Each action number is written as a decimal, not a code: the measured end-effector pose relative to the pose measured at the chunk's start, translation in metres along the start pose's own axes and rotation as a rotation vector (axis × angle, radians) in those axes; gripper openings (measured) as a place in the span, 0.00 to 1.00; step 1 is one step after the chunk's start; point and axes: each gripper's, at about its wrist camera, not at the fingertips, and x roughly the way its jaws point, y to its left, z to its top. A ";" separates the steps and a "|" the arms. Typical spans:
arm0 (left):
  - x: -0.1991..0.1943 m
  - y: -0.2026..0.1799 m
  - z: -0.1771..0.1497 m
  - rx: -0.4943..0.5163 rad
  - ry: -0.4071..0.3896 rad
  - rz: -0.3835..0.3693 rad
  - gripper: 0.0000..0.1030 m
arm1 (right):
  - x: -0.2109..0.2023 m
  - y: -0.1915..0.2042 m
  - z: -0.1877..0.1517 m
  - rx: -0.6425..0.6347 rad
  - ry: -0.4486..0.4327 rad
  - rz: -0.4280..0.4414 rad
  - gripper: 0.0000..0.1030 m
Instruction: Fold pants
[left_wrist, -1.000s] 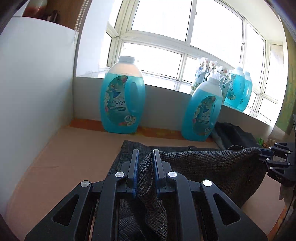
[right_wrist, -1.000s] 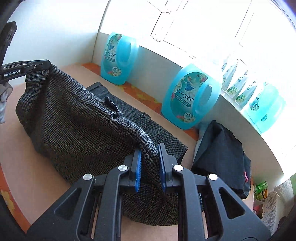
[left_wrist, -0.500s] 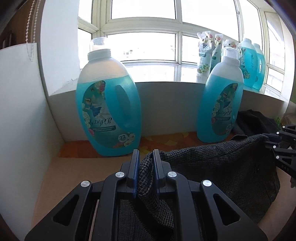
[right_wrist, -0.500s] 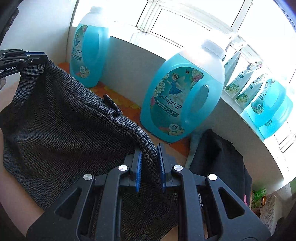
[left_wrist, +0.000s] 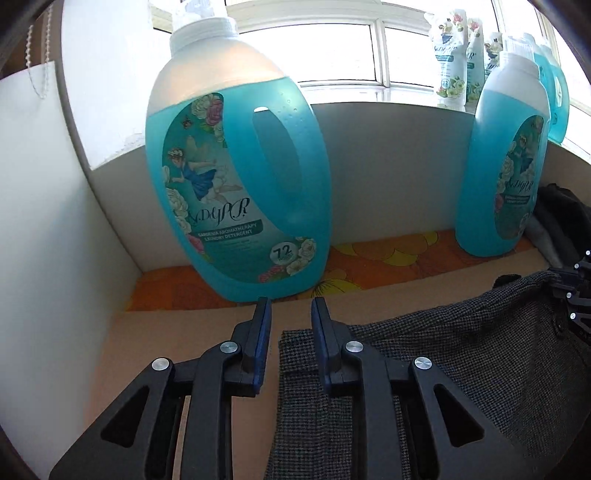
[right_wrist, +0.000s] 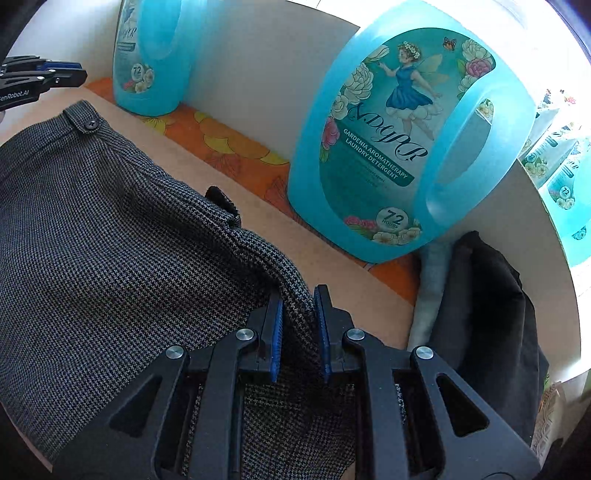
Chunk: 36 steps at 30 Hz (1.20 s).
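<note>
While the right gripper (right_wrist: 298, 325) had its blue-padded fingers (right_wrist: 276, 332) clamped on a raised ridge of the waistband, the left gripper (left_wrist: 290, 332) stood released, its fingers (left_wrist: 260, 343) parted with only a flat corner of cloth lying beneath the gap. Both tools worked the pants (right_wrist: 110, 236), a grey houndstooth-weave garment spread on the tan tabletop (left_wrist: 184, 332), its buttoned tab (right_wrist: 86, 123) lying just beside the left tool. Judged from its drape and the sagging fold at the pinch, the fabric appeared soft, limp and moderately thick, neither slippery nor fragile; it would probably follow a grip without holding shape, so the doubled waistband and seamed corners seemed the firmest places to seize. Behind the cloth stood two blue detergent jugs, the nearer jug (right_wrist: 406, 147) reading "N.D.Y.P.R", "GARDENIA AROMATHERAPY LAUNDRY DETERGENT" and "72 HOURS", the far jug (left_wrist: 236, 177) bearing the same label. Printing on the left tool read "enRobot.AI", its start cut off. Dark folded clothes (right_wrist: 487, 306) lay at the right, touching the nearer jug's base.
</note>
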 end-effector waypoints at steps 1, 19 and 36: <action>-0.005 0.004 0.001 -0.004 -0.009 0.005 0.20 | 0.001 0.000 0.001 -0.002 0.002 -0.005 0.16; -0.093 -0.033 -0.065 0.137 -0.046 -0.153 0.35 | -0.100 -0.068 -0.076 0.386 -0.078 0.106 0.64; -0.048 -0.138 -0.046 0.212 0.030 -0.243 0.35 | -0.098 -0.034 -0.195 0.861 0.078 0.348 0.79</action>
